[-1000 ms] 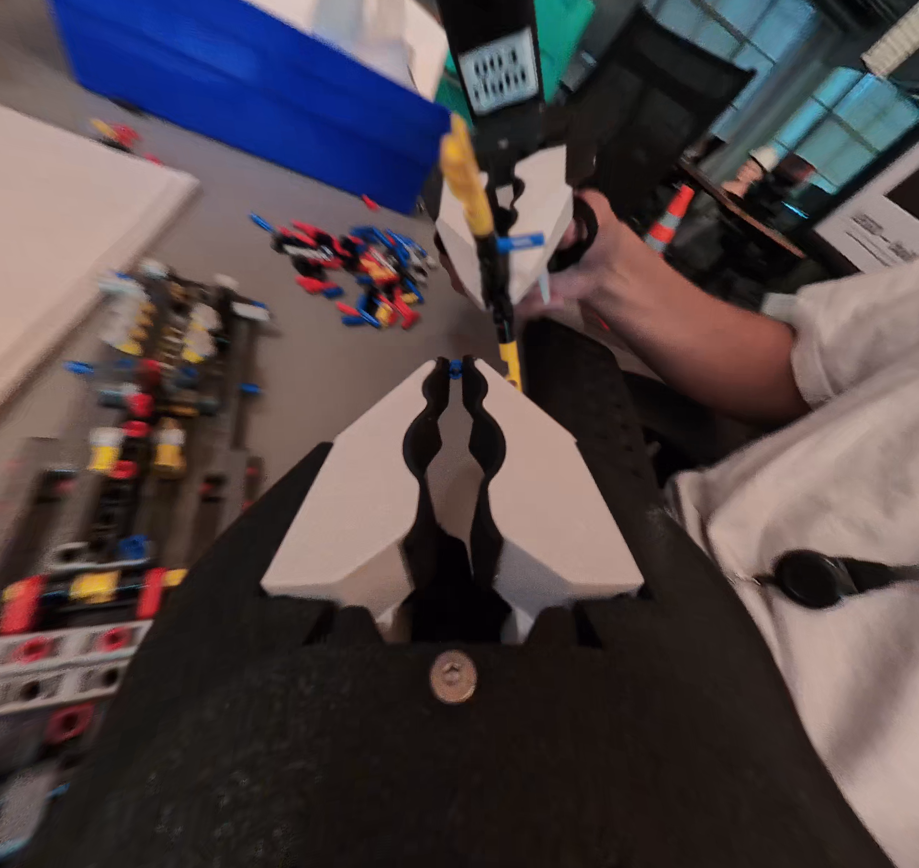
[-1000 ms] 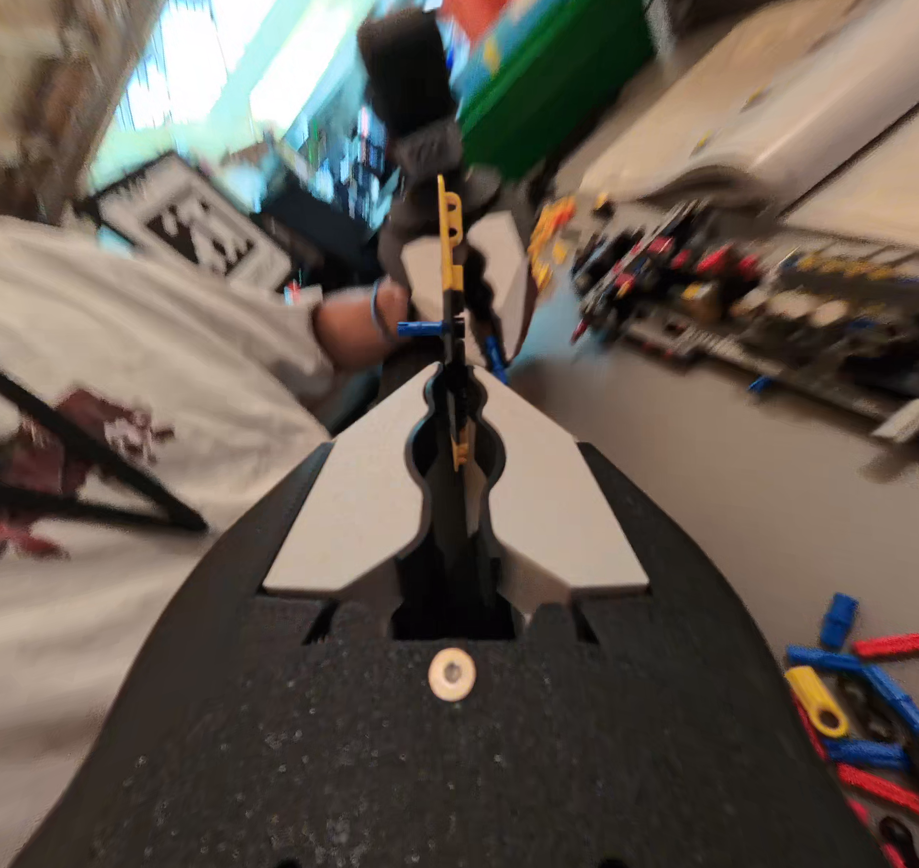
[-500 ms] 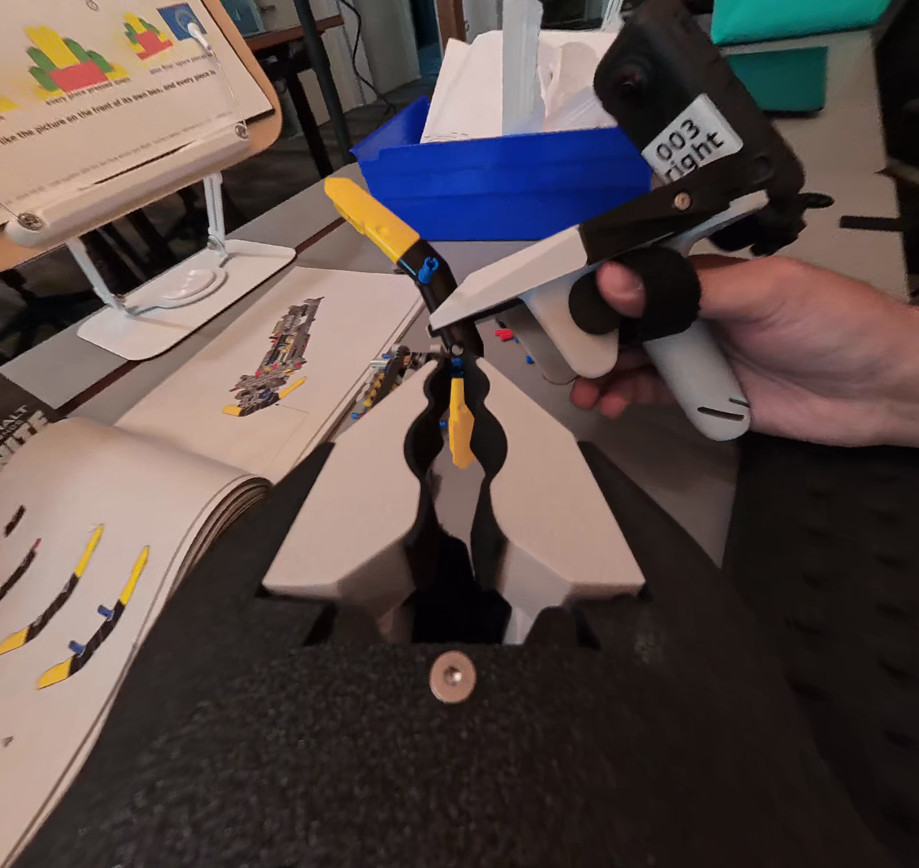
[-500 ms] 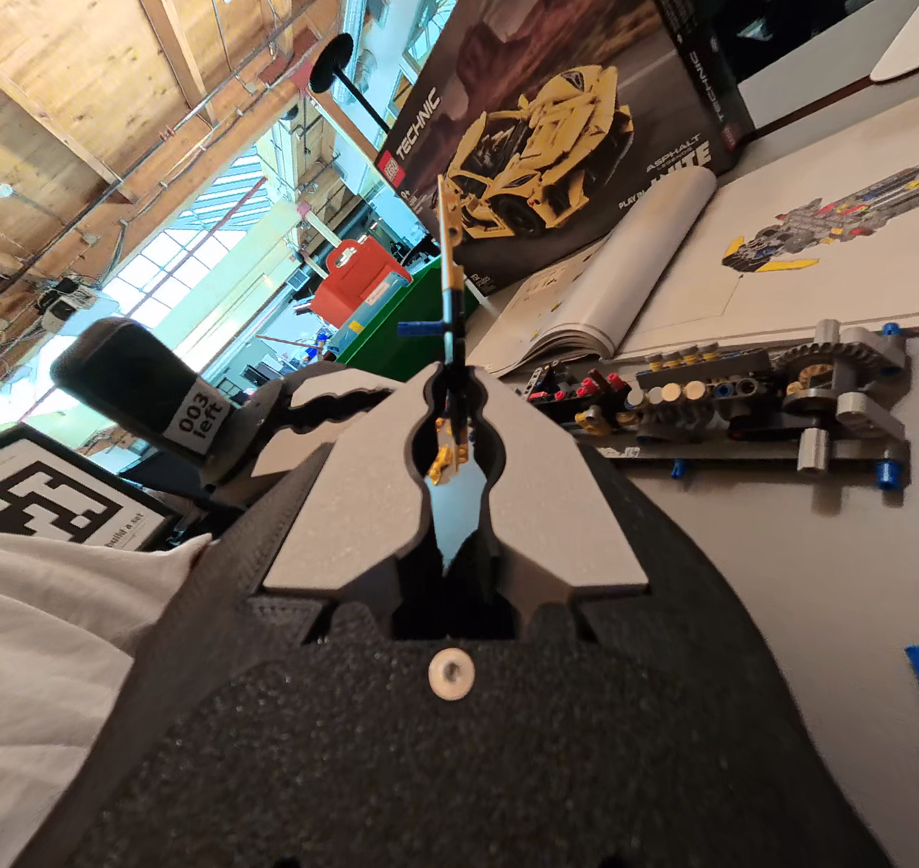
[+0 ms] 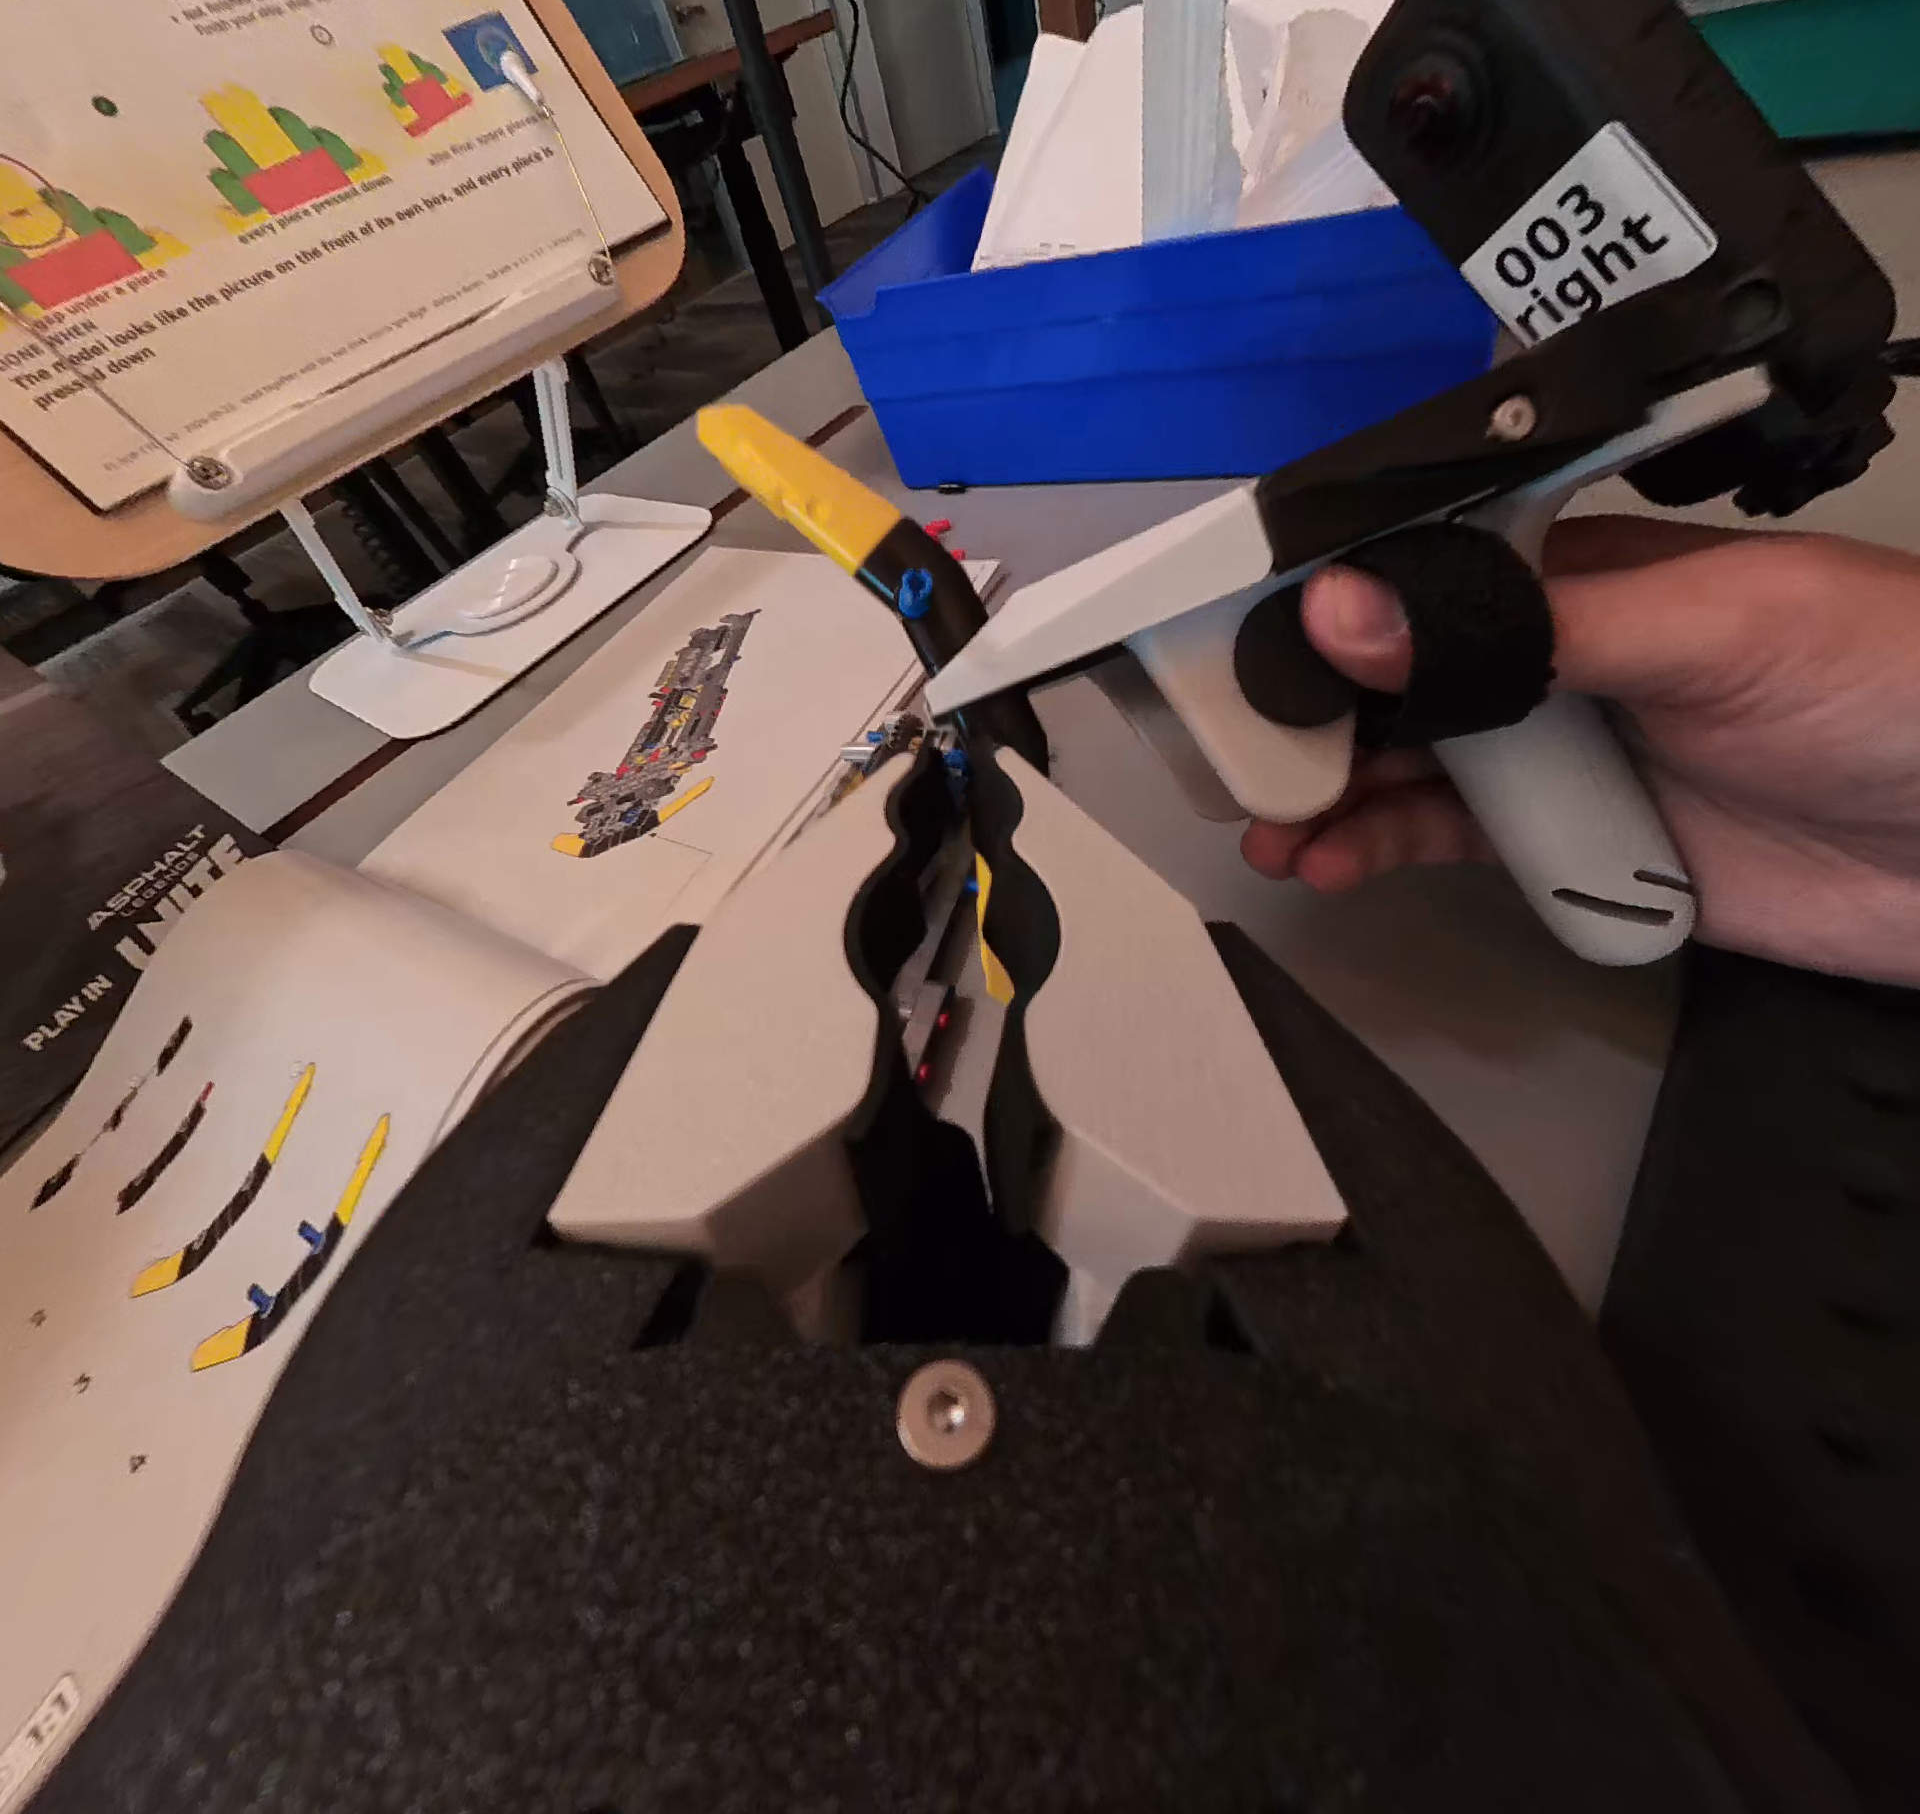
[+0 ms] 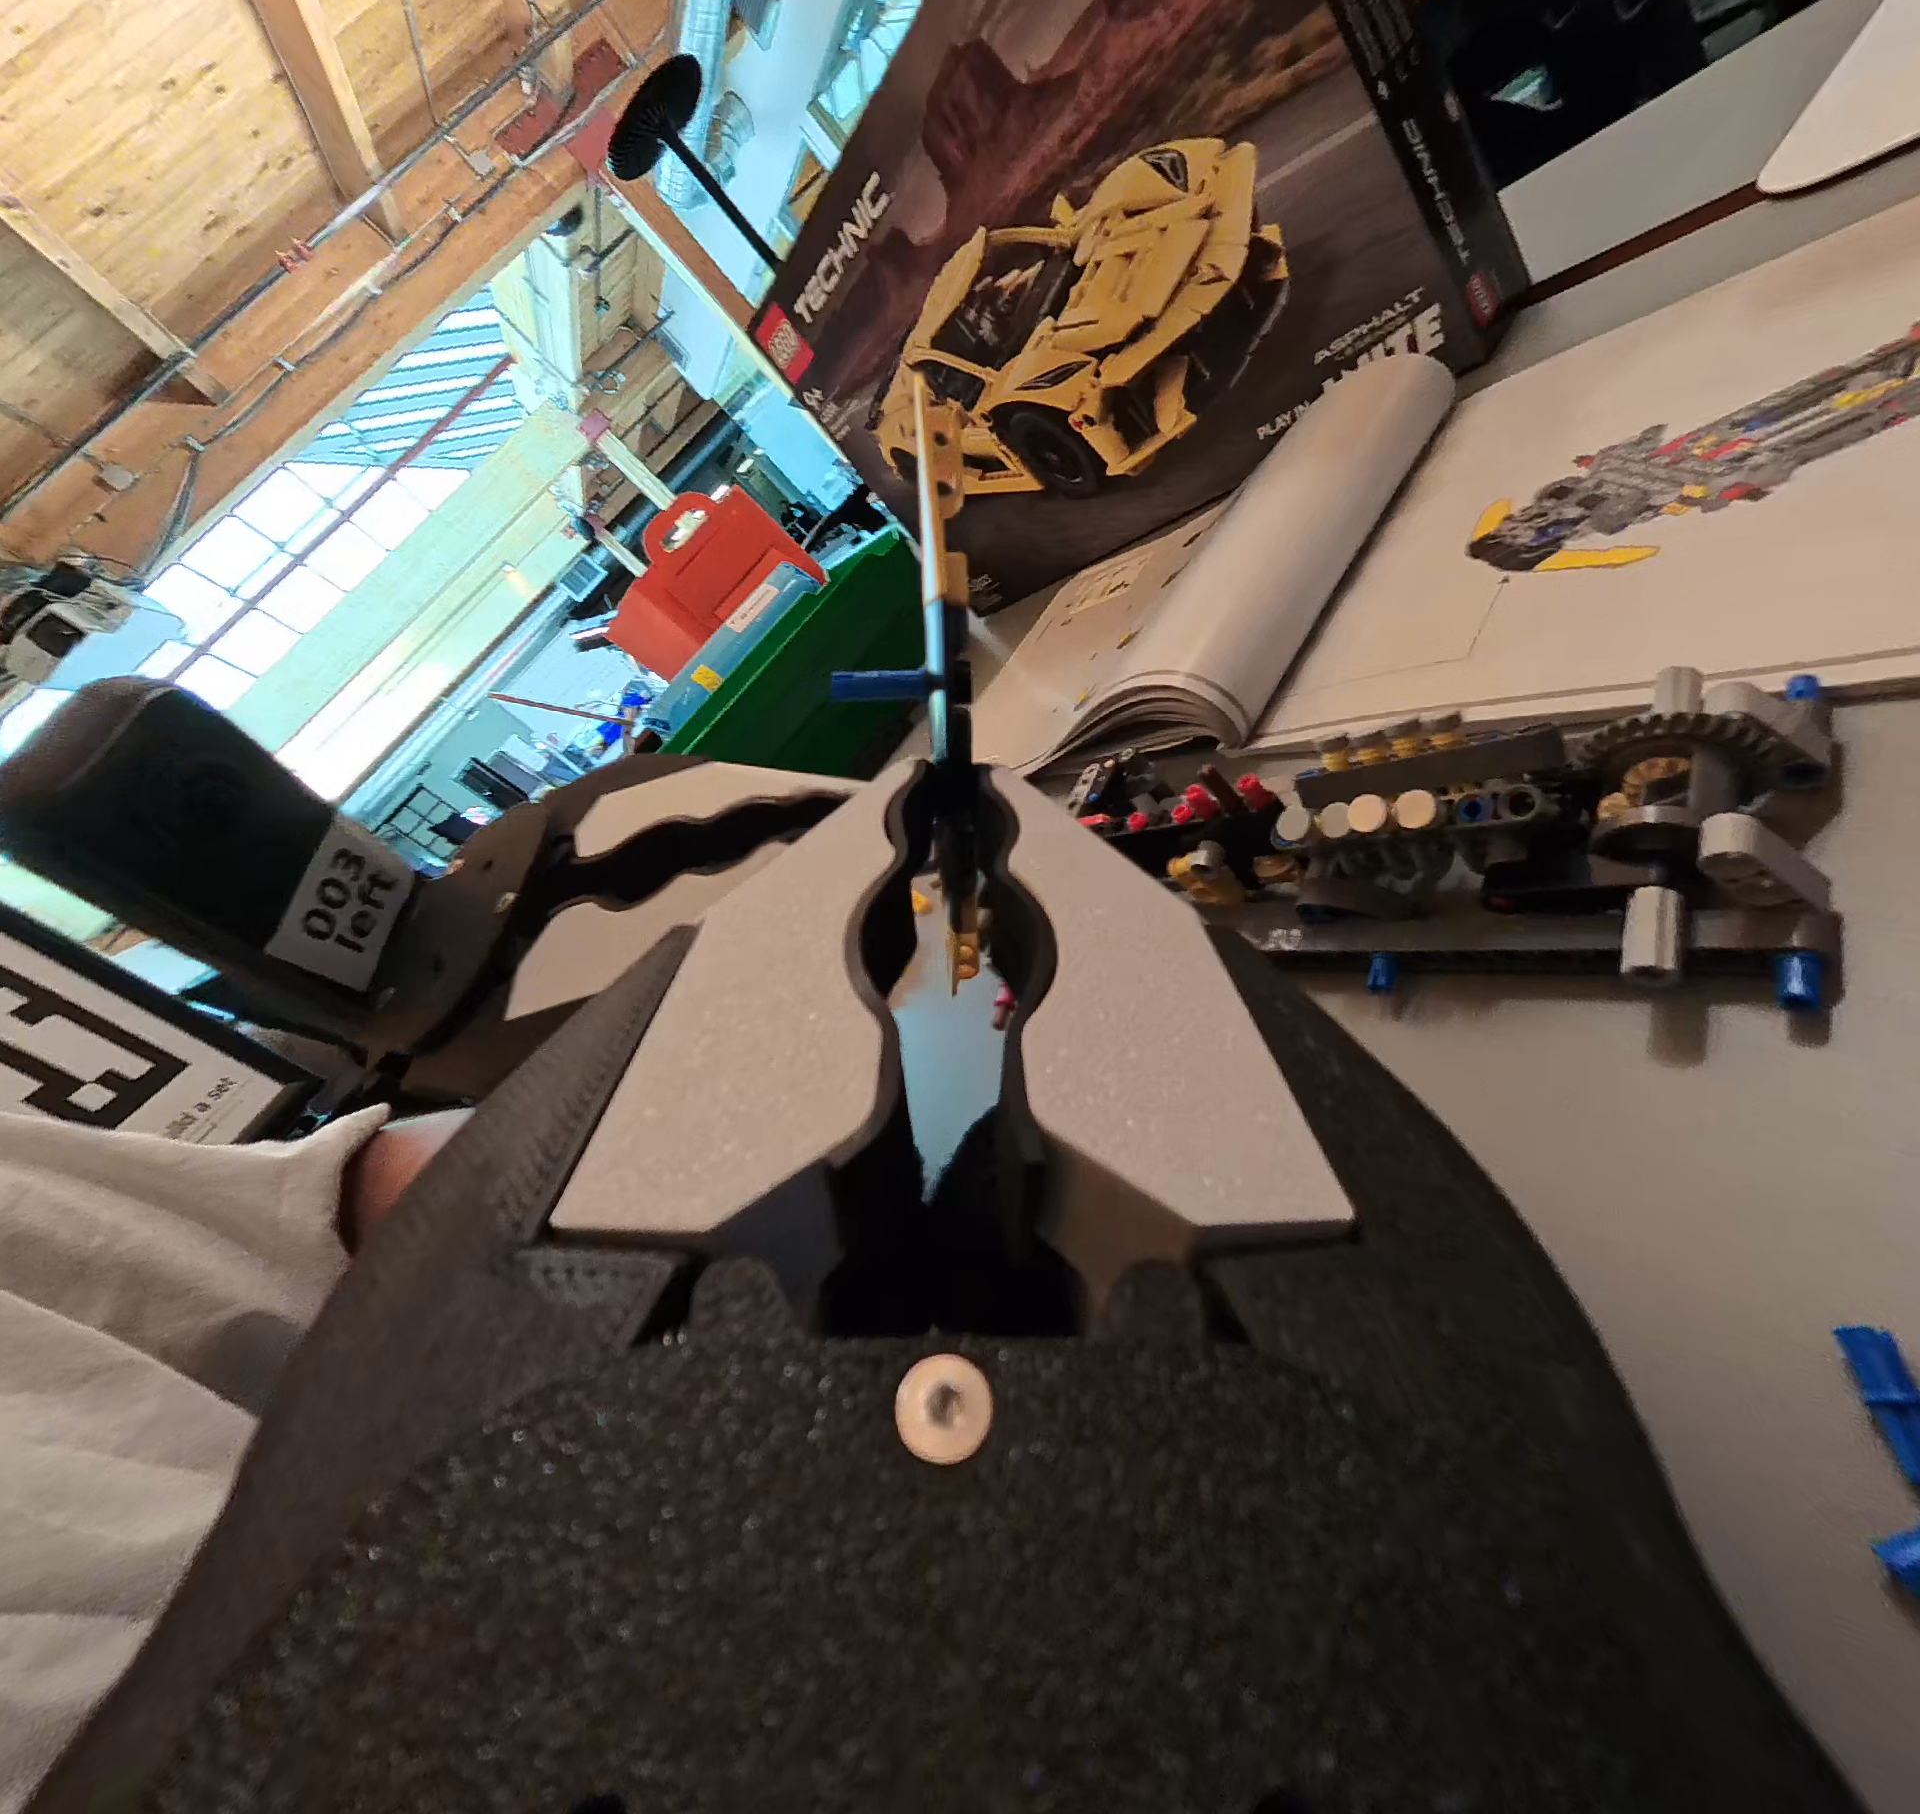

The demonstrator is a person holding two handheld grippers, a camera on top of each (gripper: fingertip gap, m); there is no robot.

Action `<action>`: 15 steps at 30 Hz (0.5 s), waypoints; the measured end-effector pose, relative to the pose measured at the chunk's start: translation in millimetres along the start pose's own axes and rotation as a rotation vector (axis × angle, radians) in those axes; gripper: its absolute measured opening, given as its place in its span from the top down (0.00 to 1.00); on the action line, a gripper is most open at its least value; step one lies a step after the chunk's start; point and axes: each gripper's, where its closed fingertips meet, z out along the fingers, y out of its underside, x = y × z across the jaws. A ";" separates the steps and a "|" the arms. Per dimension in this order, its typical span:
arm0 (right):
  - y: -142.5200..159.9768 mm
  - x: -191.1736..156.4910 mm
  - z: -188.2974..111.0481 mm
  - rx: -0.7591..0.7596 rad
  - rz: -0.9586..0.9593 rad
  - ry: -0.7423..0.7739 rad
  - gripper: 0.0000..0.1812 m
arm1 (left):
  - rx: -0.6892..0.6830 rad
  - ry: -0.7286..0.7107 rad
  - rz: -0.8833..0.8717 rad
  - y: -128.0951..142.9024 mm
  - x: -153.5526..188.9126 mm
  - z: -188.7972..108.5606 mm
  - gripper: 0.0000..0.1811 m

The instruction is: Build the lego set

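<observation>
A long curved yellow-and-black lego piece (image 5: 800, 491) is held up in the air, with a blue pin (image 5: 912, 588) sticking out of its black part. My right gripper (image 5: 940, 694) is shut on the middle of it. In the right wrist view the piece (image 6: 940, 538) shows edge-on, rising from the right gripper's (image 6: 951, 777) tips. My left gripper (image 5: 958, 758) meets the piece from below, shut on a small blue pin (image 5: 956, 765) at its tips. The piece's lower yellow end (image 5: 992, 954) hangs between the left fingers.
A partly built grey and black chassis (image 6: 1507, 850) lies on the table beside the open instruction booklet (image 6: 1247, 601). The set's box (image 6: 1143, 206) stands behind. A blue bin (image 5: 1143, 362) and an instruction stand (image 5: 260, 154) are farther back. Loose blue pins (image 6: 1881, 1401) lie at right. My left and right fingertips are right by each other.
Both grippers have swung together, from facing the loose parts to facing the booklet and box, with the piece still between them. Over the last half second they have hardly moved.
</observation>
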 end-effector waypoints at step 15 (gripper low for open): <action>-3.1 7.3 0.2 0.028 0.083 -0.016 0.97 | -0.019 -0.064 0.047 -0.5 5.1 5.9 0.99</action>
